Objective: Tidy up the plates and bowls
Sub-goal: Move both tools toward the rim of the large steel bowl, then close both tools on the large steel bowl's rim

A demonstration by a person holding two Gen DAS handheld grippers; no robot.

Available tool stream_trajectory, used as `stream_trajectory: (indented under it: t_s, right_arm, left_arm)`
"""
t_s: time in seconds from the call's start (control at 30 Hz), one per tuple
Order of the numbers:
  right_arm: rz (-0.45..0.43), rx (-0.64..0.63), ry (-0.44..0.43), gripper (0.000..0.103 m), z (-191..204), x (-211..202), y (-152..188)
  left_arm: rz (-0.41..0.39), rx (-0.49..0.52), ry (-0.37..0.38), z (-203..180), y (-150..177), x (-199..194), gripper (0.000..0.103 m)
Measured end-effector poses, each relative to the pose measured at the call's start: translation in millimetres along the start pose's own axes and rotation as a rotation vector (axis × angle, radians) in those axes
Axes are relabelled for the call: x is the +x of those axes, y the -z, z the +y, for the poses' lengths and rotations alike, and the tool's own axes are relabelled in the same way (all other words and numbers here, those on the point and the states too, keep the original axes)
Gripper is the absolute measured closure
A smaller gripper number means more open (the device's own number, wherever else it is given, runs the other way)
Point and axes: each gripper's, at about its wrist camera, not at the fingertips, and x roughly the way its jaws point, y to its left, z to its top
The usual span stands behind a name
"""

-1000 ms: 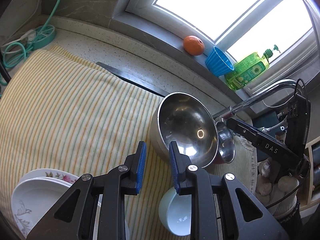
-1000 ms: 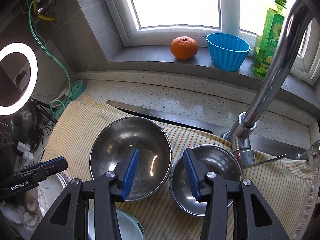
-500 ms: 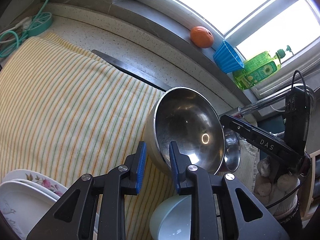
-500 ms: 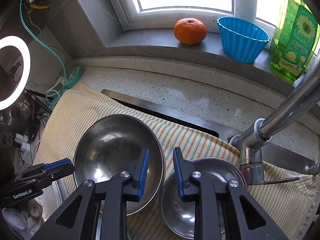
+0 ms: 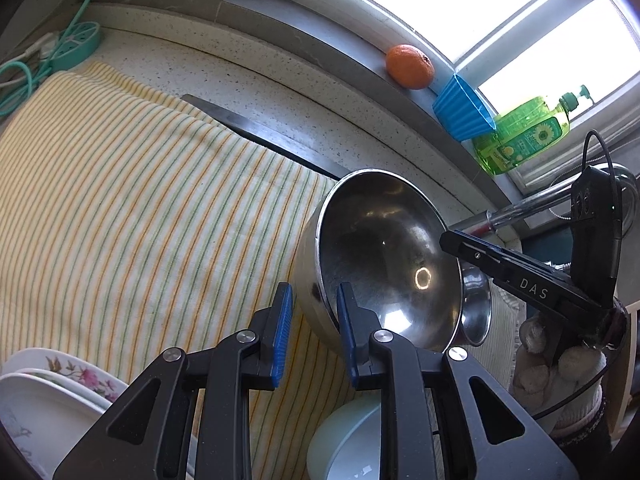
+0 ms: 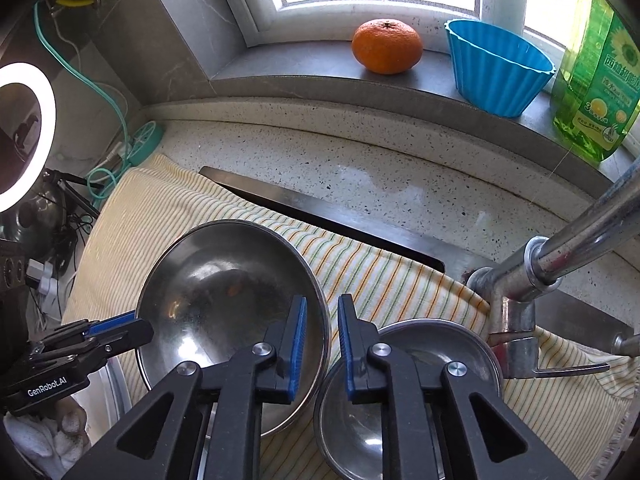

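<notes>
A large steel bowl sits tilted on the striped cloth. My left gripper straddles its near rim, jaws slightly apart, not clamped. My right gripper straddles the bowl's right rim, one finger inside, one outside, jaws narrowly apart. A smaller steel bowl stands right beside it. White floral plates are stacked at lower left in the left wrist view. A pale bowl lies under the left gripper.
A chrome faucet rises at the right. An orange, a blue cup and a green soap bottle stand on the windowsill. A teal power strip and a ring light are at the left.
My right gripper narrowed from wide open and moved forward over the large bowl's right rim. My left gripper moved in onto the bowl's near rim. The large bowl has tilted up.
</notes>
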Motion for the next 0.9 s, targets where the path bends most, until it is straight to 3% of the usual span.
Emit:
stream_trajectory:
  t_s: [0.17, 0.3, 0.9]
  right_arm:
    - [0.011, -0.005, -0.001, 0.093, 1.5, 2.8, 0.1]
    - [0.009, -0.009, 0.009, 0.095, 3.3, 2.2, 0.7]
    - [0.002, 0.017, 0.020, 0.097, 10.6, -5.5, 4.3]
  left_arm:
    - [0.001, 0.009, 0.000, 0.3, 0.0, 1.2, 0.083]
    - [0.008, 0.019, 0.005, -1.7, 0.1, 3.9, 0.090]
    - [0.000, -0.003, 0.019, 5.8, 1.6, -3.4, 0.090]
